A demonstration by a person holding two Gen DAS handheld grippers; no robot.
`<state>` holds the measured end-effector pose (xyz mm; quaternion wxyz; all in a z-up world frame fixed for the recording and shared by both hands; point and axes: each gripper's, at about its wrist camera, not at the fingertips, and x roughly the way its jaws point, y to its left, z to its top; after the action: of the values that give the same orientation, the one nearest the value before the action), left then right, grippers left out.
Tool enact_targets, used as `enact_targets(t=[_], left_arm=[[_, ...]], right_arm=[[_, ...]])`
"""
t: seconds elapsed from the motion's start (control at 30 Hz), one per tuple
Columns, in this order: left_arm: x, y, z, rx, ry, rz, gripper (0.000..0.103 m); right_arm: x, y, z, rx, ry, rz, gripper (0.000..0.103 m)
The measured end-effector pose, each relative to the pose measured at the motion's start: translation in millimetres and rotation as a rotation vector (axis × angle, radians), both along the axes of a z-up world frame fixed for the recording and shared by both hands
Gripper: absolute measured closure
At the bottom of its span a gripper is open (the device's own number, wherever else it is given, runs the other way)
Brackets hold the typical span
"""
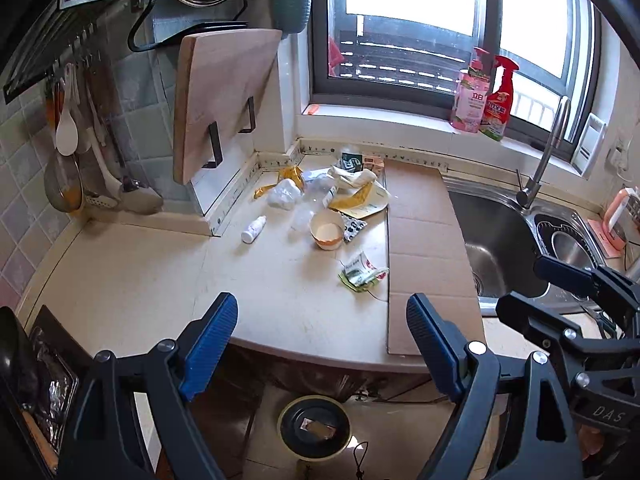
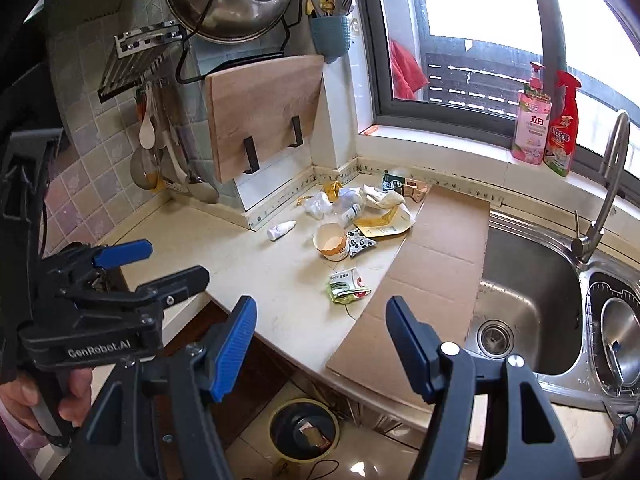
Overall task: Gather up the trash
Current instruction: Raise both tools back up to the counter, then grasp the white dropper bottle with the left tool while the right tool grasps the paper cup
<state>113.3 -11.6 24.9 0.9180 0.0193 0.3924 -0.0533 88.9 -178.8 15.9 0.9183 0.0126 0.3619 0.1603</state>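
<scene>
Trash lies on the beige counter (image 1: 132, 284): a crumpled green-and-white carton (image 1: 362, 273), a paper cup (image 1: 326, 231) on its side, a small white bottle (image 1: 253, 229), and a pile of yellow wrappers and white tissue (image 1: 340, 186) at the back corner. The carton (image 2: 347, 286), cup (image 2: 331, 241) and bottle (image 2: 281, 230) also show in the right wrist view. A round bin (image 1: 314, 427) with a black liner stands on the floor below the counter edge; it also shows in the right wrist view (image 2: 304, 430). My left gripper (image 1: 322, 344) is open and empty above the counter edge. My right gripper (image 2: 320, 348) is open and empty beside it.
A flat cardboard sheet (image 1: 424, 240) lies between the trash and the steel sink (image 1: 500, 248) with its tap (image 1: 548, 148). A wooden cutting board (image 1: 220, 96) hangs on the wall, with utensils (image 1: 76, 152) to its left. Two spray bottles (image 1: 484, 96) stand on the sill.
</scene>
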Motion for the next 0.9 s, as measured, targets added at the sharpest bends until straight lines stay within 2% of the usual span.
enact_targets(t=[0.33,0.57,0.9], left_arm=[[72,28,-24,-0.016,0.041,-0.036,0.018],[134,50,-58,-0.022,0.088,-0.066,0.018],[198,63,-105,0.026,0.128,-0.108,0.018]], right_arm=[[61,19,-22,-0.025,0.061,-0.061,0.035],[113,30,-45,-0.019,0.108,-0.136,0.035],[172,38,-81,-0.018,0.178,-0.208,0.036]])
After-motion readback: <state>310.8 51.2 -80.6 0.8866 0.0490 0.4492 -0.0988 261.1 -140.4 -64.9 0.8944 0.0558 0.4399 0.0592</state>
